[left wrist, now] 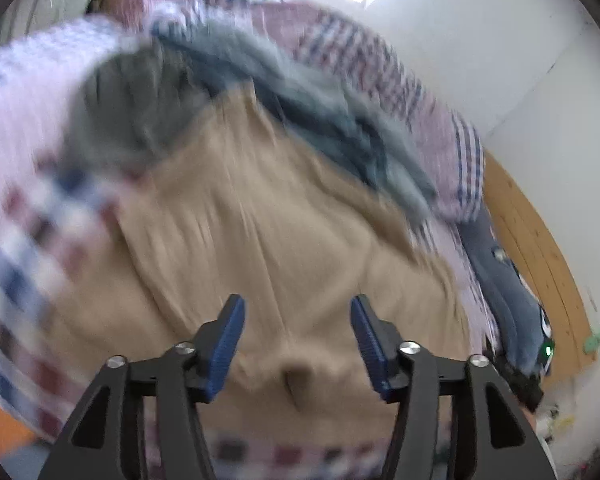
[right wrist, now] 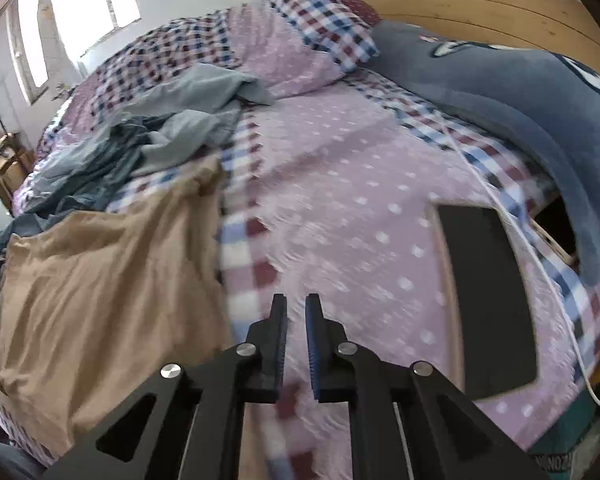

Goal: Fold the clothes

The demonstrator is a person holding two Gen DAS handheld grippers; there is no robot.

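Observation:
A tan garment (left wrist: 260,220) lies spread and wrinkled on the bed, right under my left gripper (left wrist: 297,302). That gripper hovers open above it with nothing between its blue pads. The left wrist view is motion-blurred. Seen from the right wrist, the tan garment (right wrist: 100,280) sits at the left, and my right gripper (right wrist: 296,300) is over the pink dotted bedspread (right wrist: 360,200) just right of it. The right jaws are nearly together with only a narrow slit, holding nothing. Crumpled grey-blue clothes (right wrist: 160,132) are heaped behind the tan garment, also visible as grey-blue clothes (left wrist: 320,120).
A dark blue blanket (right wrist: 520,92) lies along the wooden headboard (right wrist: 480,0) at the right. A flat black object (right wrist: 488,292) and a white cable (right wrist: 512,232) rest on the bedspread to the right. A checked pillow (right wrist: 320,28) sits at the back.

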